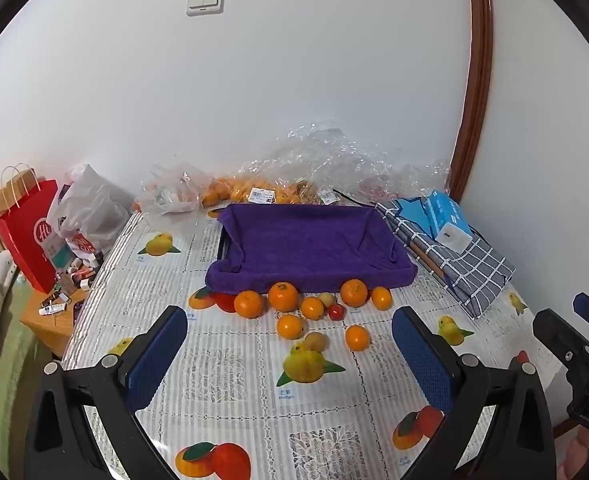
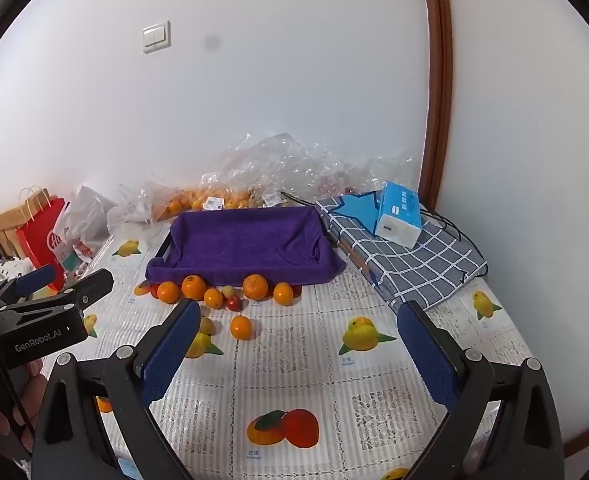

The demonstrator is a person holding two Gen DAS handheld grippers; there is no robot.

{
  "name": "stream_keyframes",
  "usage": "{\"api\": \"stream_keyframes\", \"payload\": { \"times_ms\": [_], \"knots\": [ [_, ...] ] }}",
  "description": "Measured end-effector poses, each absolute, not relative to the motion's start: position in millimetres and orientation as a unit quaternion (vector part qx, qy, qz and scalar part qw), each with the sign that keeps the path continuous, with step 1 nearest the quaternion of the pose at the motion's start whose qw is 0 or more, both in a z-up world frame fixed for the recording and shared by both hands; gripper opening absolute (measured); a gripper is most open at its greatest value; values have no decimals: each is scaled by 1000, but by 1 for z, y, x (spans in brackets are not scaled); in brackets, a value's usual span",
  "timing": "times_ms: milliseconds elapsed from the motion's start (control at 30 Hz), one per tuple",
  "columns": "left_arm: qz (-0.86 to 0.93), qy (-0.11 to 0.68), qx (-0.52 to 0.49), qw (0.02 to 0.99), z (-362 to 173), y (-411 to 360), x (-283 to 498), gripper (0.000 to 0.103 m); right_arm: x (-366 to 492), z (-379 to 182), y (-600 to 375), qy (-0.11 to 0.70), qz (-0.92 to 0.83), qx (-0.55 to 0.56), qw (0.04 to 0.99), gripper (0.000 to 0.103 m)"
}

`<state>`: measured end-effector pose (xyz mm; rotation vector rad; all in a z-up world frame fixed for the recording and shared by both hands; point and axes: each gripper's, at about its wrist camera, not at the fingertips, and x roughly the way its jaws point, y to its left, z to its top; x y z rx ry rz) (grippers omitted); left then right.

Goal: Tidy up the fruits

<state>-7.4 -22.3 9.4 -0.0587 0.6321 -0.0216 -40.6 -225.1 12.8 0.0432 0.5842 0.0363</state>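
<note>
1. The loose fruit lies on the counter (image 1: 230, 364) ahead of both sets of jaws, along the near edge of the purple-lined tray (image 1: 310, 240).
2. The left gripper (image 1: 290, 360) looks nearer; the right gripper (image 2: 298, 356) sits further right. Both spread wide, empty.
3. Count: about seven oranges (image 1: 283, 296), a few small other fruits, one tray.

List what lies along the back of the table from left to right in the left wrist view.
Red paper gift bag → grey plastic bag → clear plastic bag of oranges → purple towel-lined tray → blue tissue pack on checked grey cloth.
</note>
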Motion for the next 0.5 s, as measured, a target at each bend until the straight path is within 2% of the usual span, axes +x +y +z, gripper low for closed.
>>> {"api": "stream_keyframes", "payload": {
  "times_ms": [500],
  "knots": [
    [-12, 311, -27, 950, 7, -24, -5, 103, -42, 12, -225, 284, 16, 15, 959, 98]
  ]
}}
